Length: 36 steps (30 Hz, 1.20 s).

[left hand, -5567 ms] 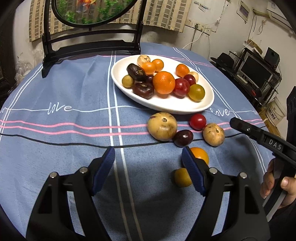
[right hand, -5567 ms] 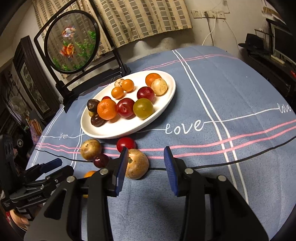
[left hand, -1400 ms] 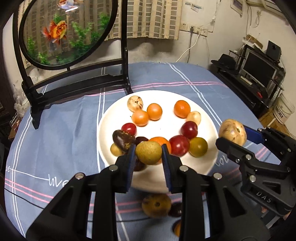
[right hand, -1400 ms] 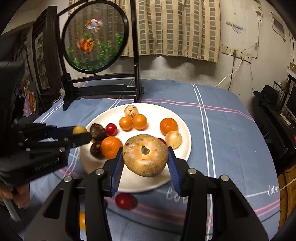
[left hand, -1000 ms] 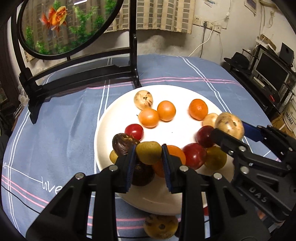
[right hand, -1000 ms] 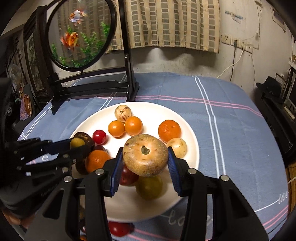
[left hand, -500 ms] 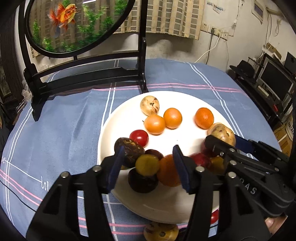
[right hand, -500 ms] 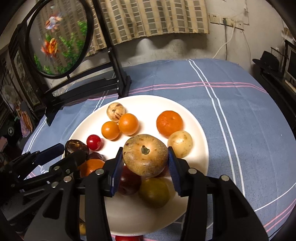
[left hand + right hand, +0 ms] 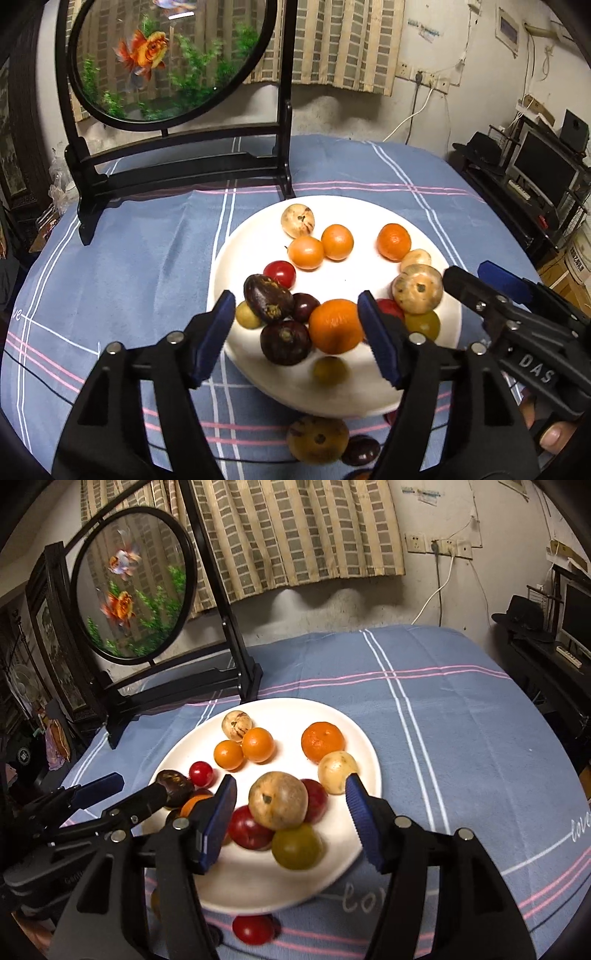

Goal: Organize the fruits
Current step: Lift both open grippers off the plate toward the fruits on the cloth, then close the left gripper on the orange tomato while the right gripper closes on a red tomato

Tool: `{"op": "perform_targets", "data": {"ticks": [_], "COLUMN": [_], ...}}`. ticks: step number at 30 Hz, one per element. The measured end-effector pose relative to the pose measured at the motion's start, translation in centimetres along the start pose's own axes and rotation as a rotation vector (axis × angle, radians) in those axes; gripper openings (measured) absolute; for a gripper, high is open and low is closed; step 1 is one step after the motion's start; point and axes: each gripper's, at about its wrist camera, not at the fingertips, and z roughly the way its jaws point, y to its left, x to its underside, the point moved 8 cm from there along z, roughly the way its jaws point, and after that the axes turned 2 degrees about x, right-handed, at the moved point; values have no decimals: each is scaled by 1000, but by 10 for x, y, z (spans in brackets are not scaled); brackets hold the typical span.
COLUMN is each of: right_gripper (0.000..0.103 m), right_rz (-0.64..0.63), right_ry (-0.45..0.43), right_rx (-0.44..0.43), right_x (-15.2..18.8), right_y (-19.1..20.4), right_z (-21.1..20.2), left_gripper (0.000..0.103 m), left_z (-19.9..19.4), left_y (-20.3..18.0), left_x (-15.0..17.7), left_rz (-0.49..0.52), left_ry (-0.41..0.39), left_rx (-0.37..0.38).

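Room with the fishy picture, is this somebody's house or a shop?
Most likely somebody's house, a lived-in room. A cloth-covered table holds a plate of fruit, checked curtains hang behind, and a screen sits on a cluttered shelf.

A small yellow-green fruit point(image 9: 330, 370) on the plate point(image 9: 369, 398) is blurred; an orange fruit point(image 9: 196, 802) sits half hidden behind the right gripper point(image 9: 291, 823); another fruit point(image 9: 360, 474) is cut off by the frame's bottom edge.

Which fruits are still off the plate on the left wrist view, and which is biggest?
The tan-brown round fruit on the cloth below the plate rim; the dark plum beside it is smaller.
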Motion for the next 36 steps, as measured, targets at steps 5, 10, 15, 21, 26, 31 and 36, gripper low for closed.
{"op": "perform_targets", "data": {"ticks": [5, 10, 15, 21, 26, 31, 36], "right_gripper": [62, 62, 61, 61, 61, 62, 61], "right_rz": [46, 39, 6, 34, 52, 61, 58], "right_ry": [-12, -17, 0, 15, 31, 39, 41], "right_rx": [-17, -5, 10, -18, -23, -24, -26], "right_x": [14, 35, 58, 80, 92, 96, 96], "right_y": [-9, -11, -8, -6, -9, -11, -11], "right_z": [-26, -49, -59, -66, -65, -66, -65], "left_gripper": [78, 80, 80, 81, 81, 80, 40], "left_z": [-24, -48, -62, -62, -64, -57, -36], "left_y": [4, 9, 5, -11, -29, -47, -52], "left_x": [13, 31, 72, 114, 137, 152, 167], "left_rz": [-6, 13, 32, 67, 78, 124, 125], "left_ry": [-19, -37, -3, 55, 103, 141, 219], "left_rx": [12, 7, 33, 61, 110, 135, 165]}}
